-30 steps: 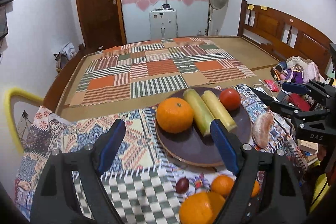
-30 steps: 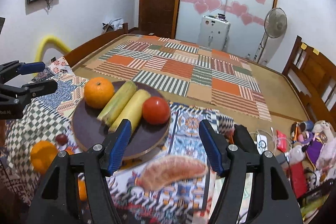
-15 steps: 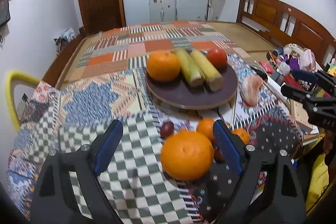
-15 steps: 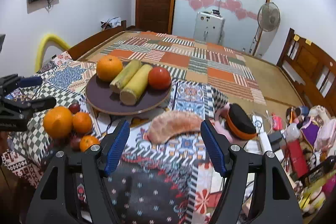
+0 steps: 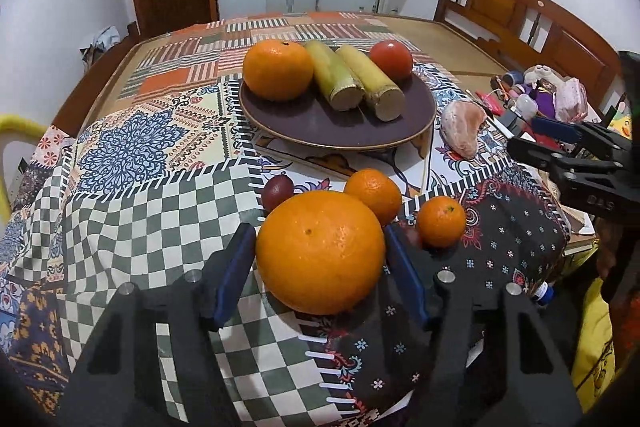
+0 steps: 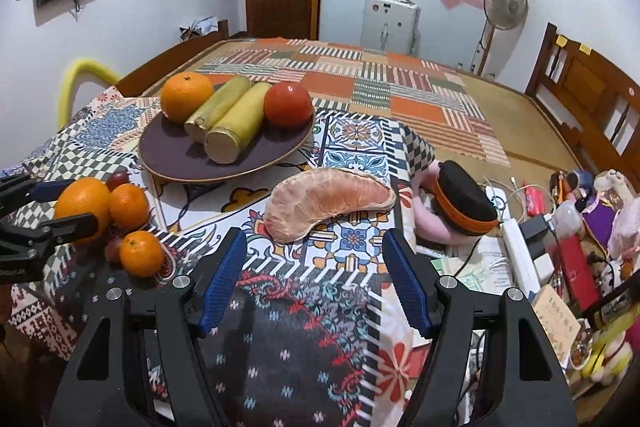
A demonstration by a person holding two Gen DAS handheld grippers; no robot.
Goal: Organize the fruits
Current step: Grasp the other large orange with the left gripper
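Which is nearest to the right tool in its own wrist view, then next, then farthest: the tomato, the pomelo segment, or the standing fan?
1. Pomelo segment, on the cloth just ahead of the right tool.
2. Tomato, on the plate's right side.
3. Standing fan, by the far wall.

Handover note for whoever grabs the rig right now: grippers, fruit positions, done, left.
Left gripper: jaws closing around the big orange, which sits between the pads on the cloth; a firm grip is not yet clear.
Right gripper: open, empty, hovering just short of the pomelo segment.
Plate: holds one orange, two sugarcane pieces and a tomato.
Still on the cloth: big orange, two small oranges, a dark red fruit, pomelo segment.
Left to do: probably move the loose fruit onto the plate.
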